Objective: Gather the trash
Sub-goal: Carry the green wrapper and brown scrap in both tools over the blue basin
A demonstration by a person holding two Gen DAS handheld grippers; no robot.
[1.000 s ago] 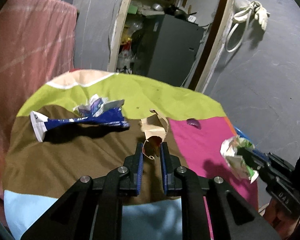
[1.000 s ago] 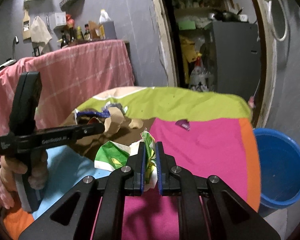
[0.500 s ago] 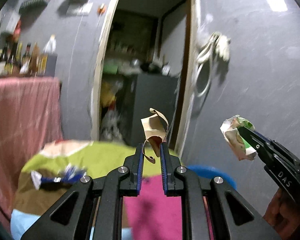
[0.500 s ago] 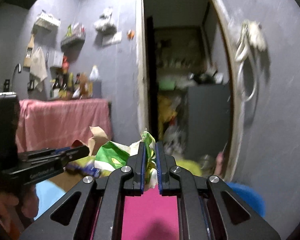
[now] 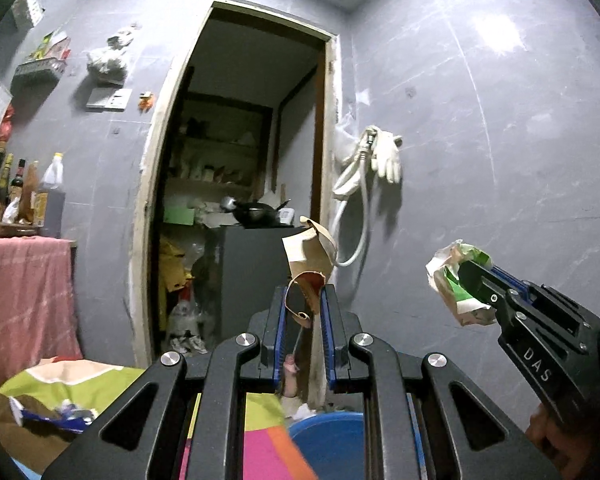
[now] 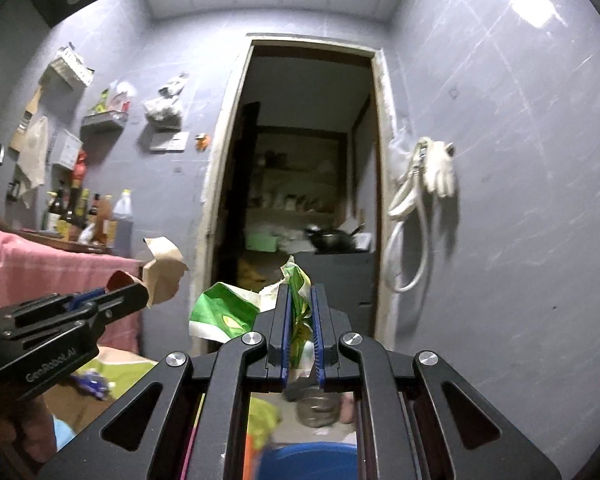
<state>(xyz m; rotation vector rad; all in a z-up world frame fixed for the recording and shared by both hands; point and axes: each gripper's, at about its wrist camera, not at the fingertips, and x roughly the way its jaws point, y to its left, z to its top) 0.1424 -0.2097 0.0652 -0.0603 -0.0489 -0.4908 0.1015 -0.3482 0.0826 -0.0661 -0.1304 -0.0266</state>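
Observation:
My left gripper (image 5: 303,300) is shut on a torn brown paper scrap (image 5: 310,254) and holds it up in the air; it also shows in the right wrist view (image 6: 162,270). My right gripper (image 6: 299,300) is shut on a crumpled green and white wrapper (image 6: 224,314), also seen at the right of the left wrist view (image 5: 456,280). A blue bucket (image 5: 328,440) sits low, beneath both grippers, and shows in the right wrist view (image 6: 308,460). A blue and white wrapper (image 5: 56,416) lies on the colourful tablecloth (image 5: 76,380) at the lower left.
An open doorway (image 5: 240,200) leads to a storage room with a dark cabinet (image 5: 248,276). A hose and gloves (image 5: 372,168) hang on the grey wall. A pink-covered counter (image 5: 20,292) with bottles stands at the left.
Both grippers have lifted up and away from the table with their trash. The views now face the wall and doorway, with the blue bucket below.

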